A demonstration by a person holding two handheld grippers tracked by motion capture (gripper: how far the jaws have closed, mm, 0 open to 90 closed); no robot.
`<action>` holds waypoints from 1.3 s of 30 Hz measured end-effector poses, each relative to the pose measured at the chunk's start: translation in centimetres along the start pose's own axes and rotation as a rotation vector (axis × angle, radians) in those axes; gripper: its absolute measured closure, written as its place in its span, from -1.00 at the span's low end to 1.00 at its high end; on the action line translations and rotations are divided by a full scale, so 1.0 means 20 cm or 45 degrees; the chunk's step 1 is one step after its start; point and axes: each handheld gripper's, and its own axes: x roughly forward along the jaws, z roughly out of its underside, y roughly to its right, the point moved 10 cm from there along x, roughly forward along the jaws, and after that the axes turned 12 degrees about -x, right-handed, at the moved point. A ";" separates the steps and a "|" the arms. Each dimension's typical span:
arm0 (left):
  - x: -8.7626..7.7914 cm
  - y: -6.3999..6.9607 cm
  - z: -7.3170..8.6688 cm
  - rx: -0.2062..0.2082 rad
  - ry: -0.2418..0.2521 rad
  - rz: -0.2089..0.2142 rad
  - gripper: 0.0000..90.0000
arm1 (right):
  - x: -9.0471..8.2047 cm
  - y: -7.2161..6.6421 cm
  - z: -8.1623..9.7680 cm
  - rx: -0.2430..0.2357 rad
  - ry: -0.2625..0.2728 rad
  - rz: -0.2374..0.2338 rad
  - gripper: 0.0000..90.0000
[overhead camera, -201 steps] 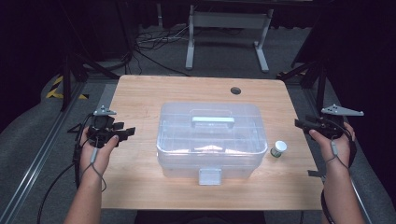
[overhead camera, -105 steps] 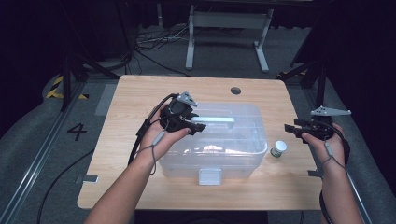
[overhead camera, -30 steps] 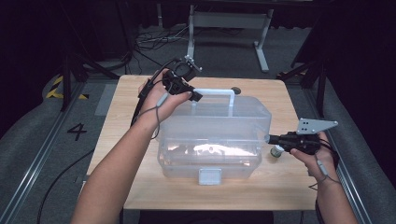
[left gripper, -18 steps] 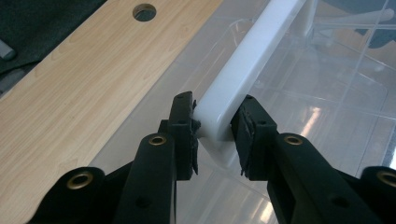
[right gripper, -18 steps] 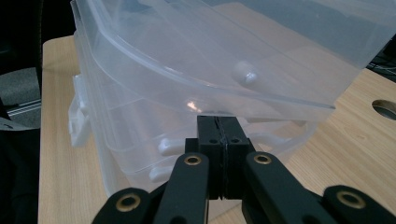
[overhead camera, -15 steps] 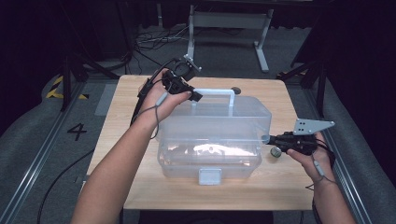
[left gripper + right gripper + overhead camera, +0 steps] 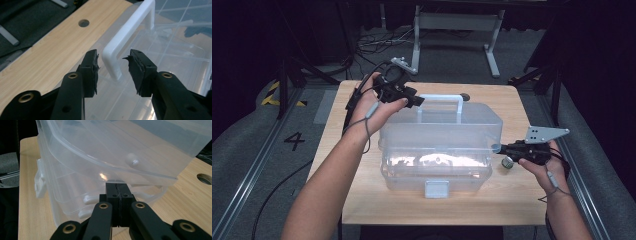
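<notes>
Since half a second ago, left gripper (image 7: 113, 62) drawn back from the white handle (image 7: 130, 32), jaws just opening, spread beside it, handle upright. Clear plastic box (image 7: 439, 145) mid-table (image 7: 362, 200), lid (image 7: 120, 147) tilted up. Right gripper (image 7: 119, 192) pressed together, empty, tips under lid edge. Small jar (image 7: 507, 162) just beside the box.

Box (image 7: 439, 150) sits mid worktop (image 7: 512, 195), lid (image 7: 447, 122) raised, handle (image 7: 439, 100) on top. Left tongs (image 7: 414, 100) at handle's left end, handle between the jaws, apart. Right tongs (image 7: 498, 148) at box's right side under lid edge. Small jar (image 7: 507, 162) right of box. Hole (image 7: 465, 96) behind box.
</notes>
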 end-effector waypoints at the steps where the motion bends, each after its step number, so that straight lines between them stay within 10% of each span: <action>1: -0.02 0.00 0.00 0.002 0.018 -0.002 0.40 | 0.00 0.00 0.00 -0.002 -0.001 0.000 1.00; 7: -0.13 -0.02 0.05 0.026 0.042 -0.024 0.99 | 0.01 0.02 -0.02 -0.004 0.008 0.016 1.00; 21: -0.39 -0.05 0.25 -0.009 0.208 -0.032 1.00 | 0.02 0.06 -0.09 -0.007 0.061 0.049 1.00; 39: -0.31 -0.07 0.57 -0.067 0.251 0.000 1.00 | 0.00 0.13 -0.14 0.025 0.135 0.135 1.00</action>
